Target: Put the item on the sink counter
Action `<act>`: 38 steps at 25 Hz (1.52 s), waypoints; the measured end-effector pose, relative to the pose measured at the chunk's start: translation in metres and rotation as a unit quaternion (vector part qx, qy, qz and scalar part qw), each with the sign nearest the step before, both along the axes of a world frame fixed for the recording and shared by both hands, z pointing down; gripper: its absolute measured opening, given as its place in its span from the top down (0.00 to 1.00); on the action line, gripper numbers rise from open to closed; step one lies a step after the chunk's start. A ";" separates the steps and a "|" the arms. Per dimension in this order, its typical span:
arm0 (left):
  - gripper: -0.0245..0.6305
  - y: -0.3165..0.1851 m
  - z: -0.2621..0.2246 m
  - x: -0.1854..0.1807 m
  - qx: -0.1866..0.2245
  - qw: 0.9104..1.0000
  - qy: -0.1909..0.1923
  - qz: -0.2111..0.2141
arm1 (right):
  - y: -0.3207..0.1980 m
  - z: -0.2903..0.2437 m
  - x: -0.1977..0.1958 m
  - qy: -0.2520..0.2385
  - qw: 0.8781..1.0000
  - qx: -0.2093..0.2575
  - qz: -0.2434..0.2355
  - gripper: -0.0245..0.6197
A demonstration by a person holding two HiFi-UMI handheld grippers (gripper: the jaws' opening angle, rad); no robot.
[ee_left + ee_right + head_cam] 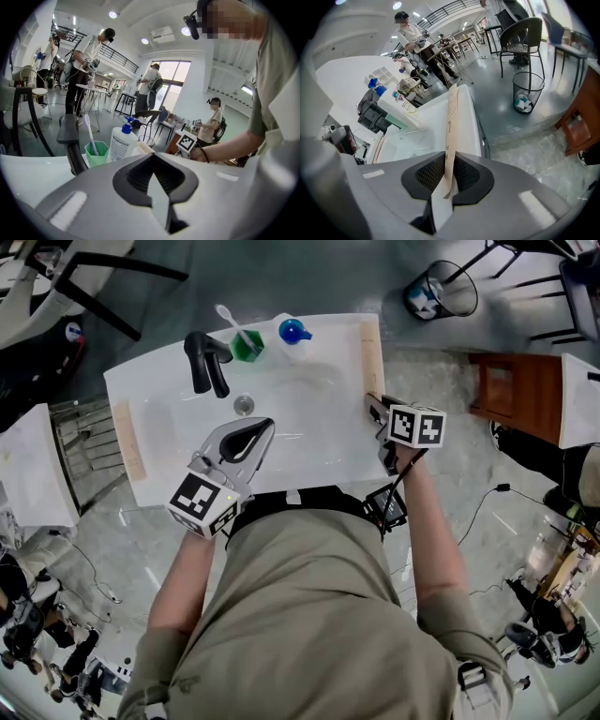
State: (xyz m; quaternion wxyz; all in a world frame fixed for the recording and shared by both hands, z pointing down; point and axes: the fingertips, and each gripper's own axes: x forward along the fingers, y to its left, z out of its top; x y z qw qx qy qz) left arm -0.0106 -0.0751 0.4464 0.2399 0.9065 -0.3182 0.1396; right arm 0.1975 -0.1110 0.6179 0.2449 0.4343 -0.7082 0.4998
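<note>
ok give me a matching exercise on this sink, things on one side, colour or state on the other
Things:
1 faucet
2 cup
3 bottle pump
4 right gripper

Colour or state:
a green
b shut on the wooden strip
c blue
d black

Pairs: 1-d, 2-a, 3-c, 4-b

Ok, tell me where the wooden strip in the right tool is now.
The wooden strip lies along the right edge of the white sink counter in the head view, its near end clamped in the right tool.
</note>
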 end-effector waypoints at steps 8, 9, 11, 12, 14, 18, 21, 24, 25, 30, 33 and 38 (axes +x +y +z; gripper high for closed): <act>0.95 -0.003 -0.001 0.000 0.000 1.000 0.002 0.002 | -0.001 -0.001 -0.002 0.003 1.000 -0.015 0.005 0.87; 0.95 -0.003 -0.001 0.000 0.000 1.000 0.002 0.001 | -0.001 -0.001 -0.002 0.002 1.000 -0.016 0.005 0.87; 0.95 -0.003 -0.001 -0.001 0.000 1.000 0.002 0.001 | -0.002 -0.002 -0.002 0.001 1.000 -0.017 0.007 0.87; 0.95 -0.003 -0.001 -0.001 0.000 1.000 0.003 0.001 | -0.002 -0.003 -0.002 0.003 1.000 -0.017 0.007 0.87; 0.95 -0.004 -0.002 -0.002 0.000 1.000 0.004 0.000 | -0.004 -0.003 -0.001 0.006 1.000 -0.017 0.010 0.87; 0.95 -0.005 -0.002 -0.003 0.002 1.000 0.004 0.000 | -0.005 -0.005 0.000 0.008 1.000 -0.016 0.014 0.87; 0.95 -0.006 -0.003 -0.003 0.002 1.000 0.005 0.001 | -0.006 -0.006 0.000 0.014 1.000 -0.015 0.011 0.87; 0.95 -0.007 -0.003 -0.002 0.003 1.000 0.007 0.003 | -0.005 -0.006 0.001 0.021 1.000 -0.016 0.009 0.84; 0.95 -0.007 -0.003 -0.002 0.003 1.000 0.008 0.003 | -0.005 -0.006 0.002 0.023 1.000 -0.015 0.010 0.84; 0.95 -0.009 -0.001 -0.003 0.004 1.000 0.007 0.004 | -0.006 -0.004 0.006 0.031 0.999 -0.013 0.014 0.83; 0.95 -0.011 -0.001 -0.003 0.005 1.000 0.006 0.004 | -0.008 -0.005 0.009 0.034 0.999 -0.011 0.014 0.82; 0.95 -0.013 -0.003 -0.004 0.006 1.000 0.007 0.005 | -0.009 -0.008 0.014 0.038 0.999 -0.008 0.018 0.81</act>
